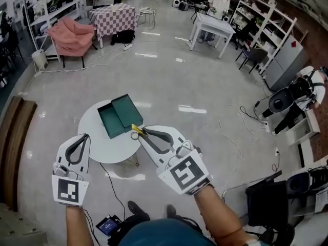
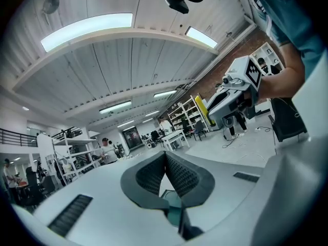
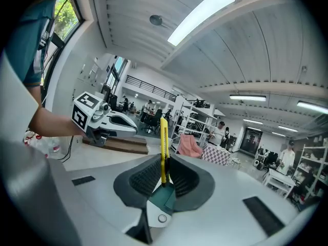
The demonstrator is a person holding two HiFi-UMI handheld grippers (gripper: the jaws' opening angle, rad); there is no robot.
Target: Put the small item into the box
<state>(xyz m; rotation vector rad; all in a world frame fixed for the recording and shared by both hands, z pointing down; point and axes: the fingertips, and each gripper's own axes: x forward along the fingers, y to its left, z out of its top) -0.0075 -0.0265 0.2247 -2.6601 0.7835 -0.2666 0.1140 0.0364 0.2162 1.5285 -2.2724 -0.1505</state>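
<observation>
- The right claw (image 3: 164, 162) is clamped on the small yellow item (image 3: 163, 140).
- The item is thin. It stands straight up between the two dark pads and sticks out past their tips.
- In the head view, the yellow item at the tip of this claw is over the right edge of the round white table (image 1: 97, 146).
- The item is just beside the near right corner of the green box (image 1: 109, 123). It is not inside the box.
- The box sits on the table with its lid open. The lid lies tilted at the box's right side.
- The left claw (image 2: 165, 157) has its two pads pressed together, with nothing between them.
- The left claw is over the near left edge of the table, well apart from the box and from the right claw.
- The table stands on a shiny pale floor (image 1: 179, 81).
</observation>
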